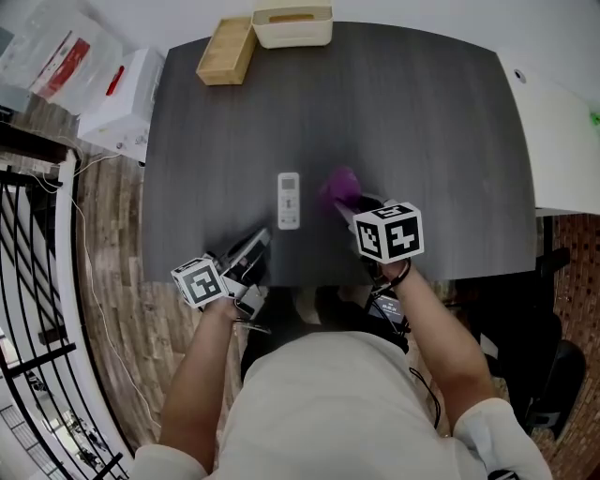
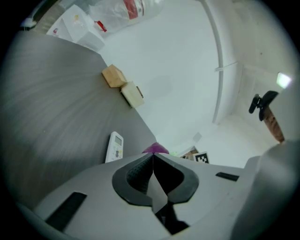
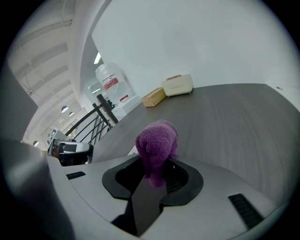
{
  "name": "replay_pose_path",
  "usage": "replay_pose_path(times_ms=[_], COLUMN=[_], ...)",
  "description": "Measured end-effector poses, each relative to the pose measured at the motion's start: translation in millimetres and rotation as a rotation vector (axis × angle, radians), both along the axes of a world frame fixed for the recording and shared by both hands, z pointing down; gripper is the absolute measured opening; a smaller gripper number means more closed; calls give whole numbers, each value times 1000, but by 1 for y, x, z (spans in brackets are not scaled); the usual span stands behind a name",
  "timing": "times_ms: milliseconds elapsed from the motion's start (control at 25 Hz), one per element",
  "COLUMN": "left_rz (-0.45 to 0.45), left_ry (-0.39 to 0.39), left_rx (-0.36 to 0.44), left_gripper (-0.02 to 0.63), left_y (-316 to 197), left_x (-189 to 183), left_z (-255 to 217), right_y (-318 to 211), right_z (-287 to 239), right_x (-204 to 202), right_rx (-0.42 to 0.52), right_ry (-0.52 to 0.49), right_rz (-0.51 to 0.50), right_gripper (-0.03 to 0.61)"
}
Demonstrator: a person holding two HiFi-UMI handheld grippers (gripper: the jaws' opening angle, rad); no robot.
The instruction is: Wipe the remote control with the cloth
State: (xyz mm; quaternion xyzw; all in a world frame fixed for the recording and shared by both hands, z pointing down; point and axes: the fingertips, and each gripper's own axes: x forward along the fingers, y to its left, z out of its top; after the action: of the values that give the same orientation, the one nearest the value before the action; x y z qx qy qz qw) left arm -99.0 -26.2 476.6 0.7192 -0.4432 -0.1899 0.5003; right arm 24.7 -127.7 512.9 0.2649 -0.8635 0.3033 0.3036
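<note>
A white remote control (image 1: 289, 200) lies flat on the dark grey table (image 1: 422, 122), near the front edge; the left gripper view also catches the remote (image 2: 115, 146). My left gripper (image 1: 260, 241) hovers at the table's front edge, just left of and below the remote, and in its own view the left gripper (image 2: 153, 155) is shut with nothing between the jaws. My right gripper (image 1: 353, 210) is just right of the remote and is shut on a bunched purple cloth (image 1: 339, 187). The cloth (image 3: 157, 145) sticks up out of the right gripper (image 3: 156, 162).
A wooden box (image 1: 226, 50) and a cream tray (image 1: 292, 25) sit at the table's far edge. White boxes (image 1: 117, 94) and a black railing (image 1: 37, 309) stand to the left, and a white surface (image 1: 562, 131) adjoins the table on the right.
</note>
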Motion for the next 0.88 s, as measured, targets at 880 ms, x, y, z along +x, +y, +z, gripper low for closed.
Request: replay_pose_path(times_ms=[880], left_rz=[-36], left_ry=[76], left_rx=[500], left_gripper=[5], left_y=[135], left_x=[-63], left_z=[-128], right_y=[141], right_z=[-88], right_x=[-19], right_rx=[114], right_ry=[-60], right_rz=[103], right_gripper=[115])
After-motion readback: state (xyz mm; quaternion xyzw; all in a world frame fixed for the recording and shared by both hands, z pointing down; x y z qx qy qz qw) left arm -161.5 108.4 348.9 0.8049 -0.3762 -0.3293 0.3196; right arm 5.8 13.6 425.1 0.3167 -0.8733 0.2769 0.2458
